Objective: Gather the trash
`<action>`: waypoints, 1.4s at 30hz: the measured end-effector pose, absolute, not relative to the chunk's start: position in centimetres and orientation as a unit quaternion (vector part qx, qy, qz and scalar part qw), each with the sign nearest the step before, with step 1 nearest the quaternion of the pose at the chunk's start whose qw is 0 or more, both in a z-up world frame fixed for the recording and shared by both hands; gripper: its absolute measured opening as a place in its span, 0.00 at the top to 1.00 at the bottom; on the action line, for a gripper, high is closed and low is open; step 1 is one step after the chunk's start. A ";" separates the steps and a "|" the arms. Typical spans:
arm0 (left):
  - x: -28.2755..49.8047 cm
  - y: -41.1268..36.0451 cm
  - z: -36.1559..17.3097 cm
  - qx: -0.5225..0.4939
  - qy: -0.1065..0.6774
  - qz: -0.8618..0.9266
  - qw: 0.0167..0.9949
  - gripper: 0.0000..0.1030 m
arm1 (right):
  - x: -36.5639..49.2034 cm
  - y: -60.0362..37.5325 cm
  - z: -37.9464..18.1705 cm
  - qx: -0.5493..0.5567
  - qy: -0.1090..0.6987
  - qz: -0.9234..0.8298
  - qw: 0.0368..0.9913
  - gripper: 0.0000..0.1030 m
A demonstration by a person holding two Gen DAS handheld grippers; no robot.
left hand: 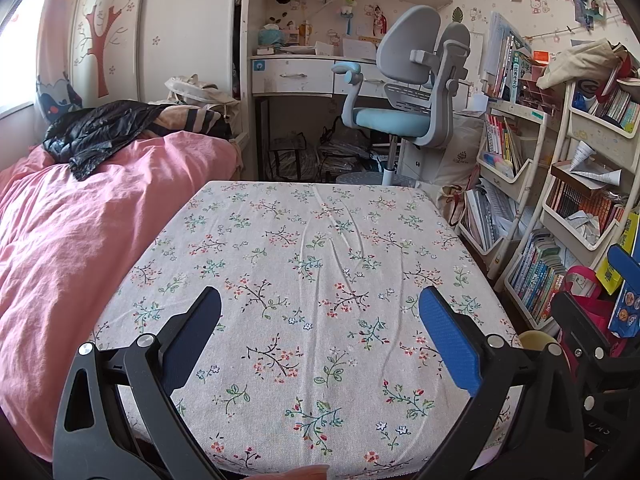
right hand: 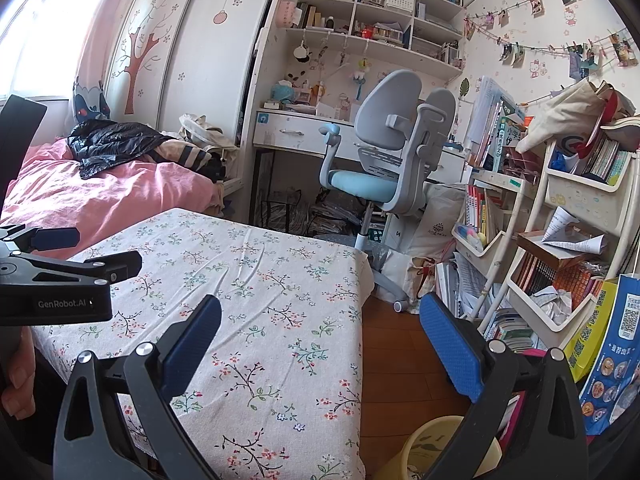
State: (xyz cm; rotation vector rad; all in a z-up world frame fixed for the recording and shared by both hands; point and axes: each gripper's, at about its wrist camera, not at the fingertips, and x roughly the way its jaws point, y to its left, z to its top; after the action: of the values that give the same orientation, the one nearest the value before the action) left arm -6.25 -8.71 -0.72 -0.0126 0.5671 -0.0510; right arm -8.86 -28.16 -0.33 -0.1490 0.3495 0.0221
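The left gripper [left hand: 320, 312] hovers over the near part of a table covered in a floral tablecloth [left hand: 320, 248], its blue-padded fingers [left hand: 448, 340] spread wide with nothing between them. The right gripper [right hand: 320, 316] hangs at the table's right edge, half over the floral tablecloth [right hand: 260, 300] and half over the wooden floor [right hand: 400, 344]; its fingers [right hand: 448, 344] are likewise spread apart and hold nothing. In the right wrist view the left gripper [right hand: 56, 264] shows at the far left, over the table's left side, with part of a hand [right hand: 18, 380] below it.

No loose trash is visible on the cloth in either view. A pale yellow waste bin [right hand: 432, 452] stands on the floor just right of the table's near corner, under the right gripper; only its rim [left hand: 536, 340] peeks out in the left wrist view.

To the left of the table lies a bed with a pink duvet [left hand: 80, 240], and on its far end sits a crumpled black plastic bag [left hand: 96, 132]. Beyond the table stands a grey and blue desk chair [left hand: 408, 92] in front of a white desk [left hand: 292, 76]. On the right, white shelving carts [right hand: 560, 240] hold books and crumpled paper [right hand: 556, 300].
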 end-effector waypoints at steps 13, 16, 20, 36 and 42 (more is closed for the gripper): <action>-6.4 -8.3 -1.0 -0.007 0.281 -0.024 0.959 0.07 | -8.8 -28.2 -0.3 -0.075 0.174 0.011 0.982 0.07; -6.5 -8.2 -1.1 -0.008 0.281 -0.023 0.960 0.07 | -8.8 -28.2 -0.3 -0.075 0.174 0.012 0.982 0.07; -6.5 -8.2 -1.1 -0.007 0.281 -0.023 0.959 0.07 | -8.8 -28.1 -0.3 -0.074 0.174 0.011 0.982 0.07; -6.4 -7.0 -1.5 -0.017 0.286 -0.022 0.958 0.07 | -8.8 -28.2 -0.3 -0.075 0.175 0.012 0.982 0.07; -6.2 -6.2 -1.9 -0.063 0.294 -0.039 0.953 0.07 | -8.9 -28.0 -0.6 -0.076 0.178 0.013 0.981 0.07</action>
State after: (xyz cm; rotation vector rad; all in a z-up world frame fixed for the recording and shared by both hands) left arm -6.16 -6.23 -1.89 -0.1274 0.5982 -0.0802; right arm -8.89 -28.02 -0.58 -0.1528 0.3573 0.0262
